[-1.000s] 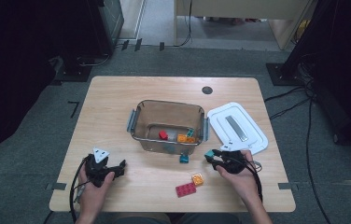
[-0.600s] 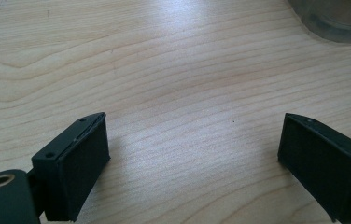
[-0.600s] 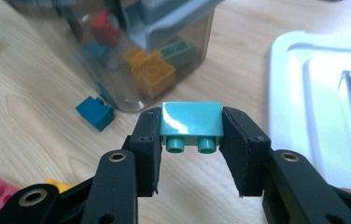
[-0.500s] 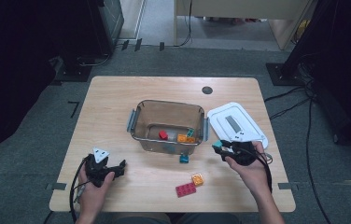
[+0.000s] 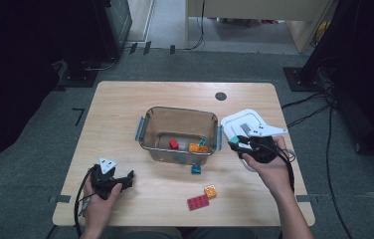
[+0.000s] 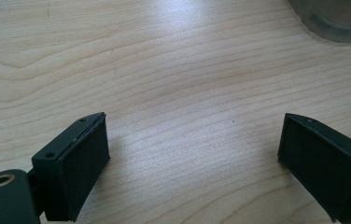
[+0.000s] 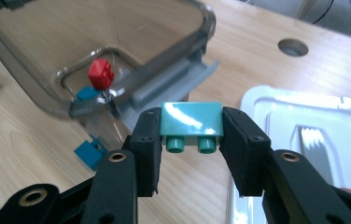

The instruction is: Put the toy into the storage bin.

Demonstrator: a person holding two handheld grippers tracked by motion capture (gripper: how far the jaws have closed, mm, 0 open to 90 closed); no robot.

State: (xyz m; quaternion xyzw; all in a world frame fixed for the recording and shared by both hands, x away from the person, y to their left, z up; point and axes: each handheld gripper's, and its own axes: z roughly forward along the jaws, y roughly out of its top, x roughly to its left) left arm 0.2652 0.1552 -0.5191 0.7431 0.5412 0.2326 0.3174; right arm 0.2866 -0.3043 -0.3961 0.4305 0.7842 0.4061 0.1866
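A: From the high view, what is going on at the table (image 5: 125, 107)?

B: The right gripper (image 5: 235, 145) is hovering just off the right end of the clear bin (image 5: 147, 122), in front of the white lid (image 5: 247, 122) lying on the table. It is gripping a teal brick (image 5: 234, 145), small from here. The left gripper (image 5: 125, 178) is sitting low near the front left of the table, well apart from the bin. A red block (image 5: 174, 144) and an orange block (image 5: 194, 147) are lying inside the bin. On the wood in front of it, a blue brick (image 5: 196, 170), a small orange brick (image 5: 211, 191) and a flat red brick (image 5: 198, 202) are lying loose.

A: And the left gripper view?

B: Its pads (image 6: 82, 168) are standing wide apart over bare wood, nothing between them. A corner of the bin (image 6: 337, 21) is peeking in at the top right.

A: The right gripper view?

B: The right gripper (image 7: 191, 142) is clamping the teal brick (image 7: 191, 119) from both sides, studs facing the camera, raised above the table. Beyond it, the bin (image 7: 164, 51) is showing the red block (image 7: 101, 73) inside, the blue brick (image 7: 89, 153) is lying on the wood outside its wall, and the lid (image 7: 304, 116) is lying to the right.
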